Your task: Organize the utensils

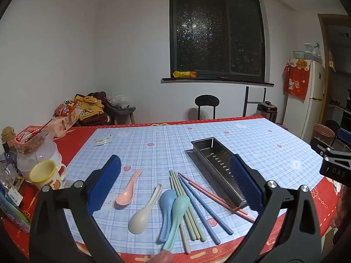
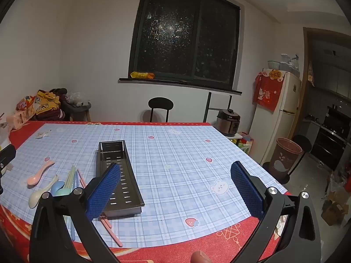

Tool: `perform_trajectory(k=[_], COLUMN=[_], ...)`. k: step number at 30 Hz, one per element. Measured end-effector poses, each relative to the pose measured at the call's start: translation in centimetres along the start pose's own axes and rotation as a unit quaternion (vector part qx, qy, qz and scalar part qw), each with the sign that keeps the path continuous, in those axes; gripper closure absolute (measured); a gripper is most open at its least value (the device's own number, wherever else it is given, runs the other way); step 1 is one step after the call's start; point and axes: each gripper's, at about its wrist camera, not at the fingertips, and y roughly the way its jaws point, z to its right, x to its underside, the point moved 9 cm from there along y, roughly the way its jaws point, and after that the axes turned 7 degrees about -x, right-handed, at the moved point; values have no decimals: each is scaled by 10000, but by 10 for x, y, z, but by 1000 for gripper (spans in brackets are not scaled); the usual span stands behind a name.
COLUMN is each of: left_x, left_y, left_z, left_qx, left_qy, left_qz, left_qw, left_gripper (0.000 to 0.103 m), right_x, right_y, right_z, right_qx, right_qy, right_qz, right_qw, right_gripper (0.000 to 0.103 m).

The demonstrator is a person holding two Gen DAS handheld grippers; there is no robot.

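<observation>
— Blue plaid cloth covered the tabletop [image 1: 252, 135], yes? Where did the utensils lie?

— Near its front edge. Pink spoon [image 1: 128, 189], cream spoon [image 1: 142, 212], blue spoon [image 1: 165, 212] and teal spoon [image 1: 177, 217] lay beside the spread chopsticks [image 1: 197, 208]; the perforated steel tray [image 1: 217, 162] sat just right of them, its near end touching the pink pair.

— And the tools?

— Left tool [image 1: 175, 184] hovered spread wide over the spoons, grasping nothing. Right tool [image 2: 175, 186] likewise gaped, empty, beside the tray.
</observation>
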Motion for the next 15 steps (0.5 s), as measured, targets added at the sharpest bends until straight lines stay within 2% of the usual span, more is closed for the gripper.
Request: perform_trajectory(k=[8,10,15], left_x=[1,0,-2], left_y=[0,-2,-4], left_z=[-8,4,6], left_qx=[-127,-11,-23], left_qy=[-35,51,68], left_qz=[-23,-9,1], left_qw=[9999,10000,10000], left_gripper=[5,5,5], right_x=[0,0,0], right_y=[1,1,1], right_z=[0,1,1], right_qx=[1,2,4], right_qy=[5,7,10], right_qz=[14,15,14], right_qw=[10000,10000,10000], right_gripper=[5,5,5])
